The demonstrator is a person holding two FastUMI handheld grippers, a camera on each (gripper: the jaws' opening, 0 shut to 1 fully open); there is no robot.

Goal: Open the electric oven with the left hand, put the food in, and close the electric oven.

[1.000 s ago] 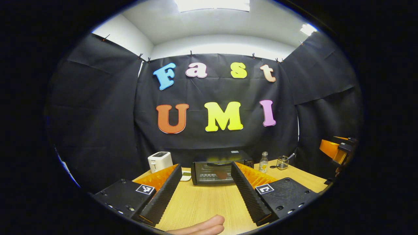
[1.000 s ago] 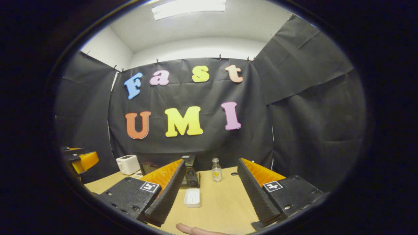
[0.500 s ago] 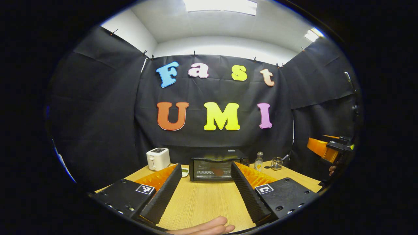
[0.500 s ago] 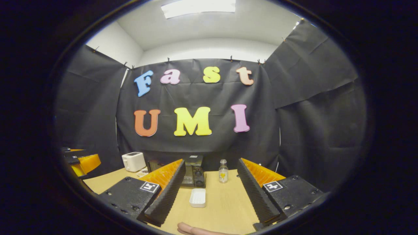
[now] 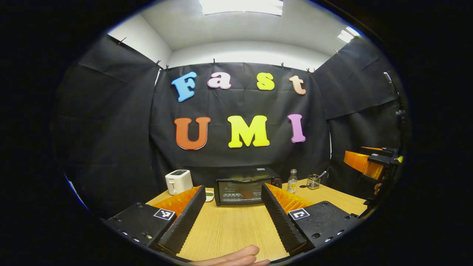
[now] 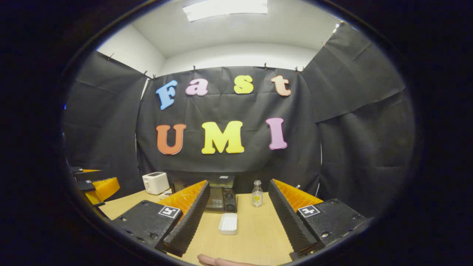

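The black electric oven (image 5: 242,190) stands at the back of the wooden table (image 5: 229,229) with its glass door closed. A reddish-brown patch shows behind the glass; I cannot tell what it is. My left gripper (image 5: 232,189) is open and empty, well short of the oven and pointing at it. In the right gripper view the oven (image 6: 223,197) is partly hidden behind one finger. A small white ribbed tray (image 6: 228,224) lies on the table between the fingers of my open, empty right gripper (image 6: 239,184).
A white toaster (image 5: 179,181) stands left of the oven, with a small white dish (image 5: 209,195) between them. To the oven's right are a clear bottle (image 5: 292,181) and a glass cup (image 5: 313,181). A person's finger (image 5: 229,256) shows at the bottom edge.
Both grippers have drifted slightly; the oven looks a little smaller and farther in the left gripper view. In the right gripper view everything has slid to the right. Both stay open.
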